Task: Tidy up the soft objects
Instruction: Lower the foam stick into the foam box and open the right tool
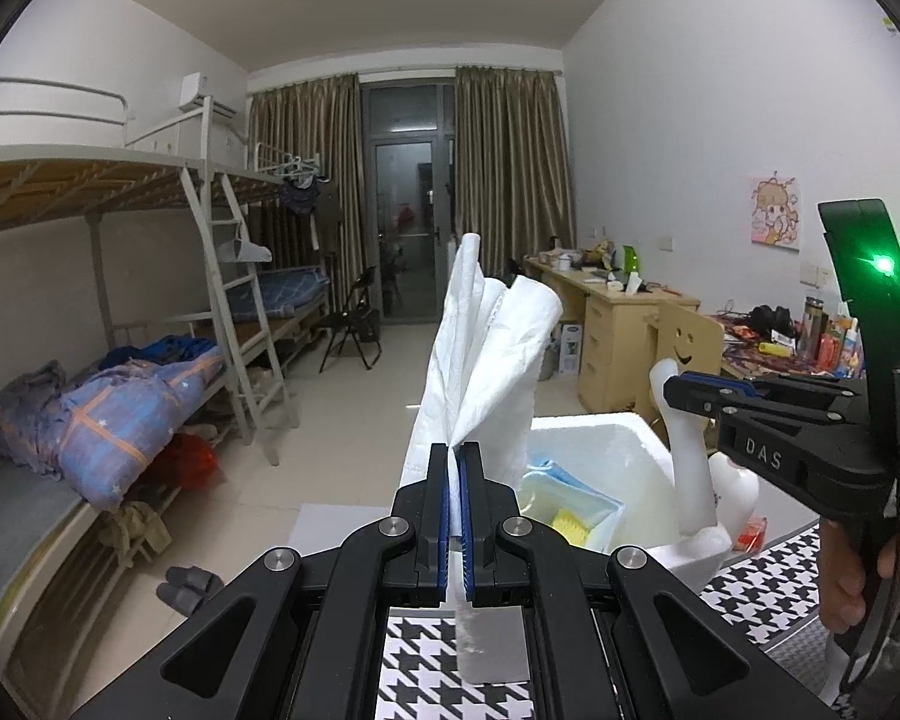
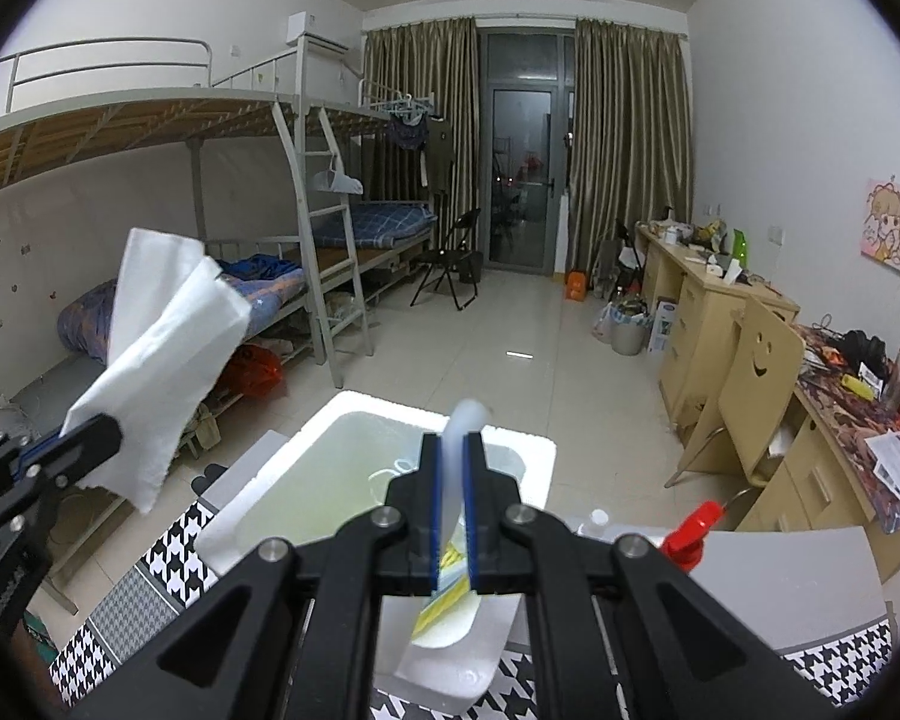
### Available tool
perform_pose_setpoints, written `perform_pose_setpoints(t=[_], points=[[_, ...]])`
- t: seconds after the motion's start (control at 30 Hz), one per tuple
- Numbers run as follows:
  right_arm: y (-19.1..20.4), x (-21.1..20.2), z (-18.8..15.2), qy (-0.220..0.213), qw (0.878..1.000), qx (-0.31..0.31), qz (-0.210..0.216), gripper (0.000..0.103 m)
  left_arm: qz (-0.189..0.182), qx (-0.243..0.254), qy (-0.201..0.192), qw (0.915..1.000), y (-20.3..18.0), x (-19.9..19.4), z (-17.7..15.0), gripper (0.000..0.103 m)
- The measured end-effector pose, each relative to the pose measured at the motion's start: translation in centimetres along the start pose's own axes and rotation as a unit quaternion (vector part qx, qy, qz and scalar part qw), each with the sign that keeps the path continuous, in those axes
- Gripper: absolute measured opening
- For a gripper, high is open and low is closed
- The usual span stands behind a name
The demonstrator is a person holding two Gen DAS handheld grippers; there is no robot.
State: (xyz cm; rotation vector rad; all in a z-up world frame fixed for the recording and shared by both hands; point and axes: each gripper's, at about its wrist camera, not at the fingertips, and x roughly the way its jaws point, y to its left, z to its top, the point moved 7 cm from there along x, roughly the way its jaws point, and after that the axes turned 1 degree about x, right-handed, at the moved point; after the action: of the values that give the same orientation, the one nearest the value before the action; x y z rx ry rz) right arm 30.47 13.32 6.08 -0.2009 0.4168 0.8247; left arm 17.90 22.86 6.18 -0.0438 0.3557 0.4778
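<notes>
My left gripper (image 1: pixel 455 450) jaws pinched a white cloth (image 1: pixel 486 348); right gripper (image 2: pixel 452 438) jaws clamped a white strip (image 2: pixel 459 420), foam box (image 2: pixel 510 450) just beyond and below.

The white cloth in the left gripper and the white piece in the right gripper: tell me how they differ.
The white cloth is wide, thin and creased, fanning out above the left gripper; the white piece is narrow, smooth and thick, a curved strip in the right gripper. The piece hangs over the foam box; the cloth stays beside it. Both are white and clamped.
</notes>
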Motion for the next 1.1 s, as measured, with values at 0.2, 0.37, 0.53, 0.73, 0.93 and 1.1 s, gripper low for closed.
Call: perform_pose_setpoints(t=[0.2, 0.37, 0.53, 0.73, 0.93, 1.1], points=[[0.3, 1.3, 0.0, 0.013, 1.0, -0.003, 0.006, 0.009, 0.009, -0.005, 0.004, 0.9999, 0.6, 0.1, -0.1, 0.003], [0.7, 2.4, -0.5, 0.029, 1.0, -0.005, 0.009, 0.009, 0.01, -0.007, 0.004, 0.9999, 1.0, -0.1, -0.5, 0.003], [1.0, 3.3, -0.7, 0.044, 0.999, -0.005, 0.013, 0.009, 0.014, -0.011, 0.004, 0.9998, 1.6, -0.2, -0.5, 0.003], [0.7, 4.0, -0.6, 0.053, 0.999, 0.003, 0.012, 0.009, 0.017, -0.017, 0.006, 0.9997, 2.3, -0.3, -0.6, 0.003], [0.8, 4.8, -1.0, 0.079, 0.997, 0.001, 0.015, 0.044, 0.018, -0.021, 0.005, 0.9996, 2.6, -0.4, -0.4, 0.003], [0.7, 4.3, -1.0, 0.071, 0.997, 0.004, 0.016, 0.074, 0.018, -0.021, 0.008, 0.9996, 2.5, 0.1, -0.4, 0.003]])
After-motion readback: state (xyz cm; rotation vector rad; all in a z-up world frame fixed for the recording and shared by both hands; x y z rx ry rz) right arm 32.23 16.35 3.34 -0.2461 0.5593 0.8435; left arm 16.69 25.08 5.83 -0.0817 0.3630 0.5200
